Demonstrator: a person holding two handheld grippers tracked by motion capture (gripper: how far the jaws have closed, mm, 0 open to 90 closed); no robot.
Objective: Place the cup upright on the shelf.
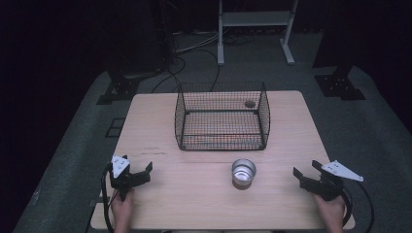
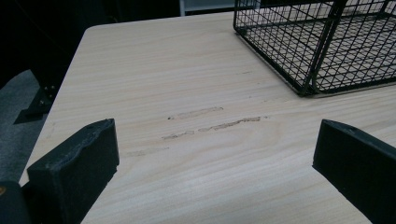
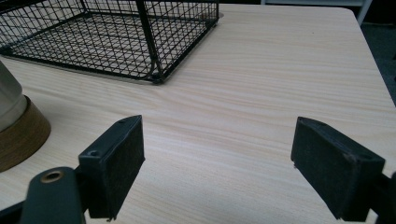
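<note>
no readable text, labels, brands, numbers or signs on anything

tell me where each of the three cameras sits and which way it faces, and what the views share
High view: fixed above the person's side, looking forward and down on the table; both hands, the left tool and the right tool enter at the bottom.
Left gripper view: rides the left tool, looking low across the table toward the wire basket; its open jaws show.
Right gripper view: rides the right tool, facing the basket and the metal cup; its open jaws show.
Shared: all three show the basket and the tabletop.
</note>
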